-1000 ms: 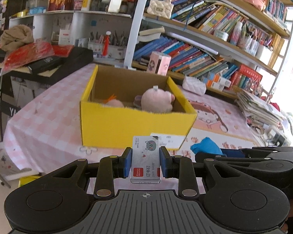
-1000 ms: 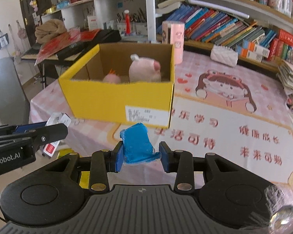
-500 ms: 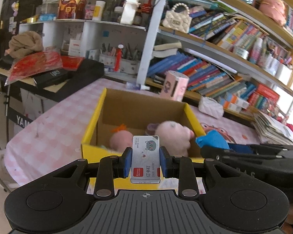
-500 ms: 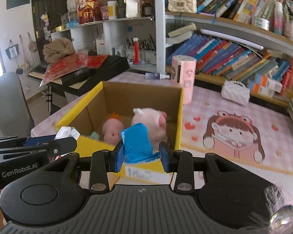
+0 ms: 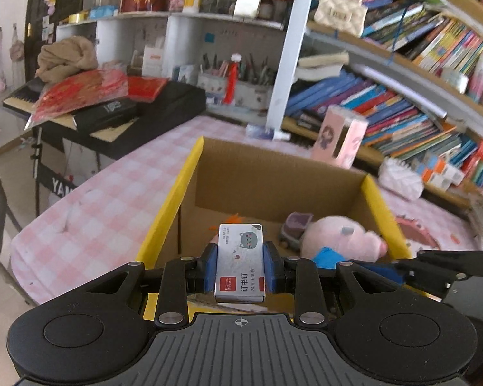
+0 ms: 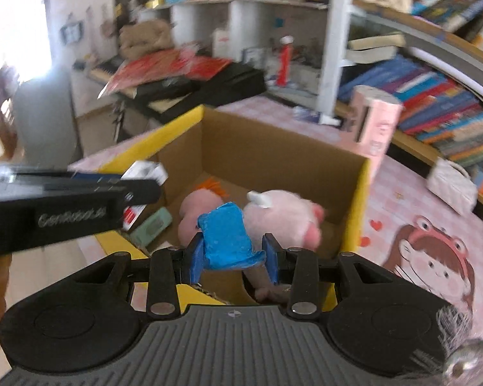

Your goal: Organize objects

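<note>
**Both grippers loaded, hanging over the open carton**

The left gripper [image 5: 240,268] pinches a small grey staple box [image 5: 240,262] with a cat face on it, blue pads pressed against its two long sides, the box standing on end between them. The right gripper [image 6: 231,259] is clamped on a crumpled blue object [image 6: 227,242], which bulges up above the pads; what it is cannot be told. Both loads hang above the near edge of the yellow cardboard box [image 5: 180,189], side by side, the staple box towards the carton's left wall

Inside the carton lie a pink pig plush [image 6: 283,215], a second pink plush with orange hair [image 6: 199,202], and a pale green flat case [image 6: 153,225] by the left wall. The carton sits on a table with a pink checked cloth [image 5: 90,206]; a pink cylindrical container [image 5: 341,138] and a white quilted purse [image 5: 401,178] stand beyond it. Behind are bookshelves [image 5: 402,96] crammed with books and a black keyboard [image 5: 151,109] under red packets
</note>
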A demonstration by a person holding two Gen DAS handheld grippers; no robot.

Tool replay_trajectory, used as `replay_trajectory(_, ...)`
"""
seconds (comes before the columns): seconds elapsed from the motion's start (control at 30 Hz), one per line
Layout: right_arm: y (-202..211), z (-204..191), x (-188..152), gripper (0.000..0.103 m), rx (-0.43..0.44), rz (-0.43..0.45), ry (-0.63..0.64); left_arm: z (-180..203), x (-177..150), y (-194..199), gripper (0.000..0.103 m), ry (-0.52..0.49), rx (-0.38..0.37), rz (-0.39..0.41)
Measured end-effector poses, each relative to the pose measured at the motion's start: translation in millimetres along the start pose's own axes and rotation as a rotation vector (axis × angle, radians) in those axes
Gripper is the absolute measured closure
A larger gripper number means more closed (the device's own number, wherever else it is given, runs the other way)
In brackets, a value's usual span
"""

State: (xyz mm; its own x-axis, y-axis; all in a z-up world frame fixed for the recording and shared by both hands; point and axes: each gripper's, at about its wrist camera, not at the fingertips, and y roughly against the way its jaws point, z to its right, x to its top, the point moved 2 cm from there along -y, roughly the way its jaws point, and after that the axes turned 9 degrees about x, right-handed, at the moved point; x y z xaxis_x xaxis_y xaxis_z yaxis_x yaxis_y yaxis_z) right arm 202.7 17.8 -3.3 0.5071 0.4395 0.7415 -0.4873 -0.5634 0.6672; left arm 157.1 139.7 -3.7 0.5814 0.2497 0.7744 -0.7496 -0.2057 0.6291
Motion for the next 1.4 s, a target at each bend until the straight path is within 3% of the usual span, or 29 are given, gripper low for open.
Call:
replay_trajectory(0.27,-24,8,2,0.068,0.065,-0.024,0.016,11,-4,-19,0.075,-0.089,0.061,-0.026)
replay_trajectory(0.57,-34,30,-1,0.067,0.156,-0.073,-0.142,11,-1,-21,0.075,-0.078,0.074,-0.042)
replay_trajectory(0.7,-32,27,-1,0.067,0.144,-0.07,-0.14,10,-2,-19,0.073,-0.074,0.07,-0.037)
replay_trajectory(0.97,-15,22,-3,0.062,0.104,-0.021,-0.11,10,-4,0,0.041,-0.058,0.007,0.02)
replay_trajectory(1.2,19,10,-11,0.056,0.037,0.047,-0.102,11,-9,29,0.026,-0.062,-0.039,0.075)
replay_trajectory(1.4,52,-5,-20,0.045,-0.059,0.114,-0.107,2,-15,57,0.016,-0.016,-0.05,0.124)
